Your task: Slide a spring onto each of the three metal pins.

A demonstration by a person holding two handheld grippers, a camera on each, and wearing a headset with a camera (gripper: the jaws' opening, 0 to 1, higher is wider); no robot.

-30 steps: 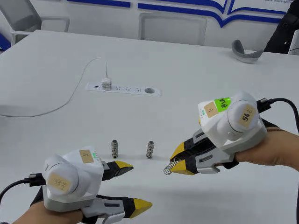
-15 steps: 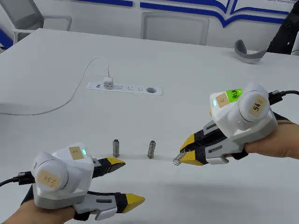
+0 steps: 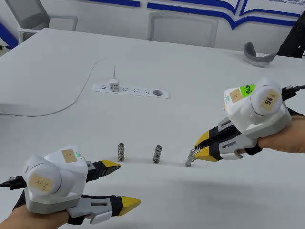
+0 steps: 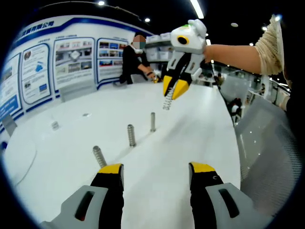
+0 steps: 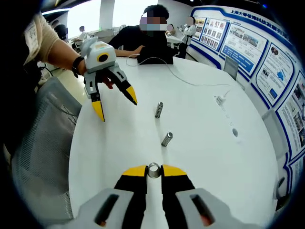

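Right tongs grip a spring, seemingly touching the bare pin; left tongs gape wide, well apart.

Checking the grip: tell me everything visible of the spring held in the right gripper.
The spring is a small coil of bare silvery wire, clamped near its upper end between the yellow-tipped jaws of the right gripper. It hangs tilted, lower end free, close to the bare third pin and not on it. Seen end-on, it is a hollow ring.
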